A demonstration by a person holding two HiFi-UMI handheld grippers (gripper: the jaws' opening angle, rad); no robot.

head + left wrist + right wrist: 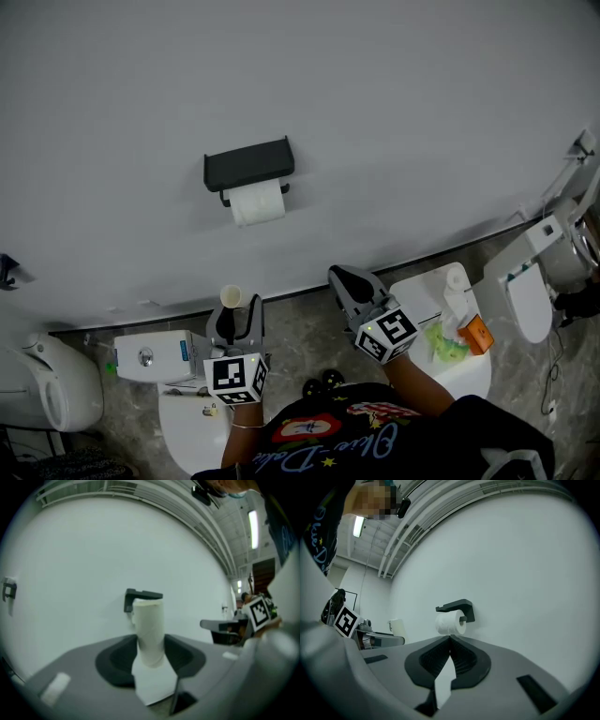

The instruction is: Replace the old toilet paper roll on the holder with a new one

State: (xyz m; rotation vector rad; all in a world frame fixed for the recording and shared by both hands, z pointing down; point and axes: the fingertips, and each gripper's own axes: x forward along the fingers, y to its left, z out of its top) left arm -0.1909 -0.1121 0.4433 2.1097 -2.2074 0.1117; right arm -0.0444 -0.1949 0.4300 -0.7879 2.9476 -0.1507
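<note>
Toilet paper roll (256, 203) hangs on the black holder (248, 163) on the wall, beneath its flat top. Your left tongs (234, 317) pinch a slim, nearly spent roll (149, 634) upright by its lower half. Your right tongs (339, 279) are pressed together with nothing between them, pointed toward the holder. I'd judge the slim roll is the old one and the swap nearly finished, though that isn't certain. Hold your left pinch steady and the slim roll upright as you carry it off. Steer the right tongs clear of the hanging roll so you don't knock it from its bar.
</note>
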